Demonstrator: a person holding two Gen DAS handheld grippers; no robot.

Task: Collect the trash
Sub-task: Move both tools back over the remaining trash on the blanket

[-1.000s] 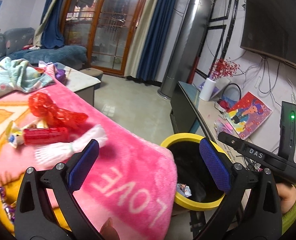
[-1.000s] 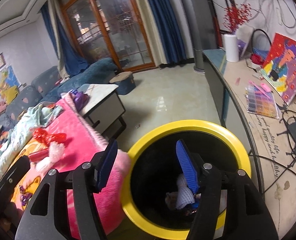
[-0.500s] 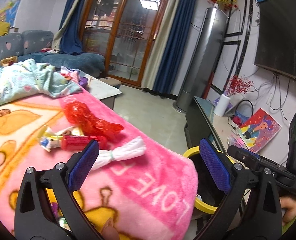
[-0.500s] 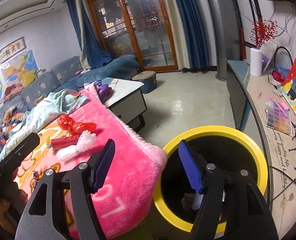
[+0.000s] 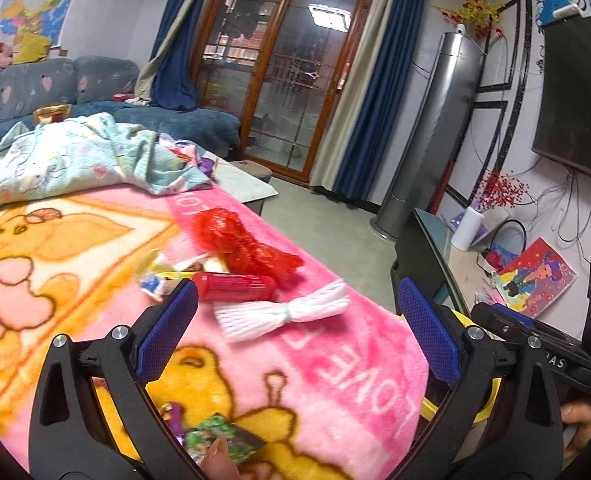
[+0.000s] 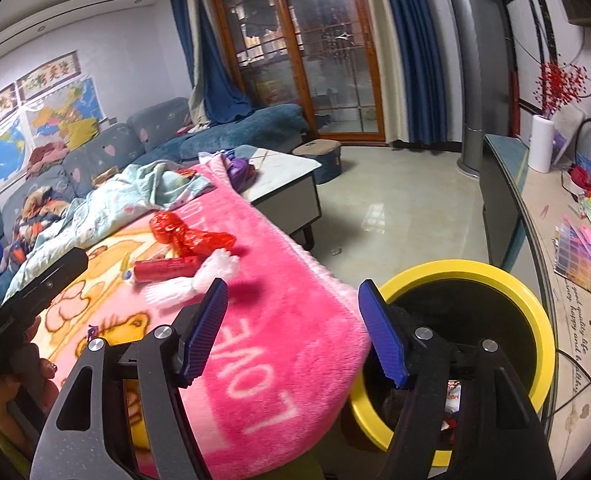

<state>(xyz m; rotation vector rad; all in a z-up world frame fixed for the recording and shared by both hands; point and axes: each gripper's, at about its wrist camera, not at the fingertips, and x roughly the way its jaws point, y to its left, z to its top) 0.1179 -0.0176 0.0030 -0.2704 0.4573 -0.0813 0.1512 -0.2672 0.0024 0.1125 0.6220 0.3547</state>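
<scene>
On the pink blanket lie a crumpled red plastic bag, a red tube wrapper, a white foam net and small colourful wrappers. My left gripper hangs open just short of the foam net, with nothing between its fingers. A green wrapper lies below it. My right gripper is open and empty over the blanket's corner, beside the yellow-rimmed black bin. Bits of trash lie inside the bin. The red bag and foam net lie ahead, to its left.
A light blue quilt is heaped at the blanket's far end. A white low table stands beyond it, with tiled floor to its right. A long TV cabinet with clutter runs along the right wall behind the bin.
Both views have swung left, away from the bin and over the blanket. The trash pile now sits closer to the left gripper. The right jaws stand a little wider.
</scene>
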